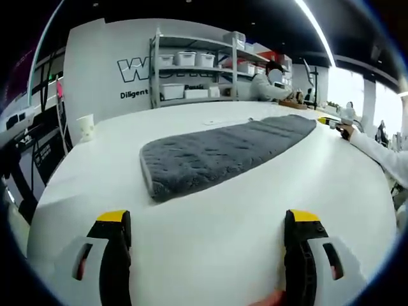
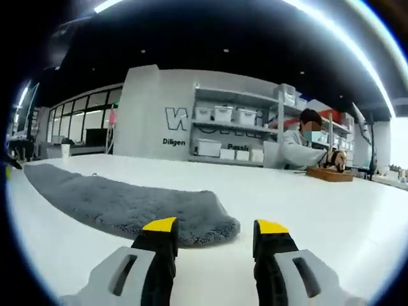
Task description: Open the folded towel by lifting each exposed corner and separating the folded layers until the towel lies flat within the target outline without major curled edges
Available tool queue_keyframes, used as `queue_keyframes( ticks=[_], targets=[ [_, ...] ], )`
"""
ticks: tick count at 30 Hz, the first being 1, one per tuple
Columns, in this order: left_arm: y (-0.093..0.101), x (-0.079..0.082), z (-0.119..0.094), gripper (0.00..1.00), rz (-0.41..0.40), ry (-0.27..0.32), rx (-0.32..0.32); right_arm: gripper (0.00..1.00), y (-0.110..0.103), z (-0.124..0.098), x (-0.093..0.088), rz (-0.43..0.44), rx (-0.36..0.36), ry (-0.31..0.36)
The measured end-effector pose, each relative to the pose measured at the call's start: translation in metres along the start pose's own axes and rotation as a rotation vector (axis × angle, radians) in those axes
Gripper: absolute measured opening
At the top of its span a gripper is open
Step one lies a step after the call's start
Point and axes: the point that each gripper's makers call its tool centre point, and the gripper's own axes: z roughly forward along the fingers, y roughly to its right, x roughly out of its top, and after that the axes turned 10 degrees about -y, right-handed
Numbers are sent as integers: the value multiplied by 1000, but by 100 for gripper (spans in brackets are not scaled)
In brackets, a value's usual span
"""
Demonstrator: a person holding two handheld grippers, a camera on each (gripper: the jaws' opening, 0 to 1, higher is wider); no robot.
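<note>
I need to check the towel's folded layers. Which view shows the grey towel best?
The left gripper view: the grey towel lies whole on the white table, layered end nearest. The right gripper view sees it low and edge-on.

Folded towel laid lengthwise on the worktop, with a gripper at each end.

In the left gripper view, the long grey fluffy folded towel (image 1: 220, 153) lies on the white worktop (image 1: 210, 255), ahead of the left gripper (image 1: 207, 224), whose 2 jaws stand apart, short of its near end; a white paper cup (image 1: 85, 127) stands at the worktop's left edge, and the metal shelving rack with white bins (image 1: 197, 70) stands behind. In the right gripper view, the right gripper (image 2: 213, 231) sits just beside the towel's end, left jaw at its edge. A seated person (image 2: 299, 150) is at the worktop's far right side.
</note>
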Motion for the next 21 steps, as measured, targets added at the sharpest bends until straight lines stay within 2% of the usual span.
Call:
queue_keyframes(
  ticks=[13,17,21],
  targets=[
    [1,2,0,99,-3,10,-14,68,-27,-13,1,-26,118,21],
    [3,3,0,99,-4,14,-21,77,-37,-18,2,0,166,24],
    [5,3,0,99,0,16,-29,81,-42,-24,0,11,183,21]
  ],
)
